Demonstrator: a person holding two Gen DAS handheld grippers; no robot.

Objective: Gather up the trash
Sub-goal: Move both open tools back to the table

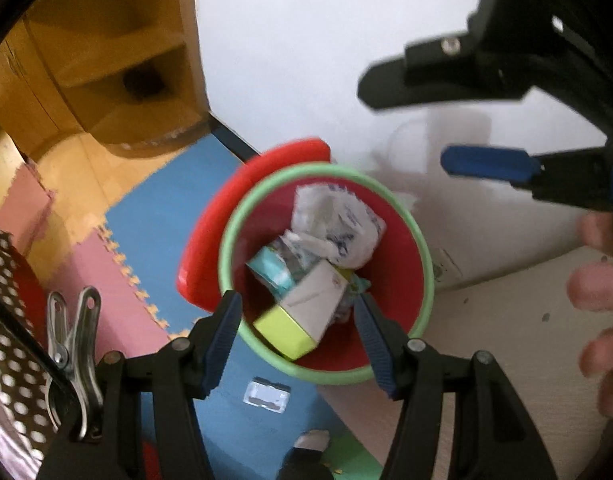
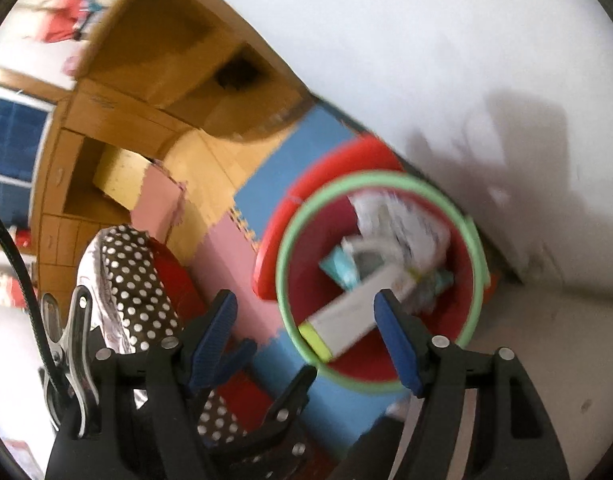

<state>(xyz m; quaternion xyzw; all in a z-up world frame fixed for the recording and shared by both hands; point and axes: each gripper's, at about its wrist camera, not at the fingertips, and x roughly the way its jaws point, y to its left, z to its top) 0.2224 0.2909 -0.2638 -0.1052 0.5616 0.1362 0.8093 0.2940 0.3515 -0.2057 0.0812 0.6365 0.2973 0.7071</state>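
Note:
A red bin with a green rim (image 1: 226,248) stands on the floor by the white wall. Inside lie a white and yellow-green box (image 1: 302,312), a crumpled white wrapper (image 1: 338,220) and a teal packet (image 1: 270,268). My left gripper (image 1: 296,316) is open and empty just above the bin's near rim. My right gripper (image 1: 402,124) is open and empty, seen in the left wrist view at the upper right above the bin. In the right wrist view the right gripper (image 2: 306,320) is open over the bin (image 2: 284,280), with the box (image 2: 346,324) between its fingers' lines.
A red lid or dustpan (image 1: 210,220) lies behind the bin. Blue and pink foam mats (image 1: 154,208) cover the floor. A small white packet (image 1: 266,396) lies on the mat before the bin. A wooden cabinet (image 1: 118,60) stands left. A polka-dot cloth (image 2: 134,280) is at the left.

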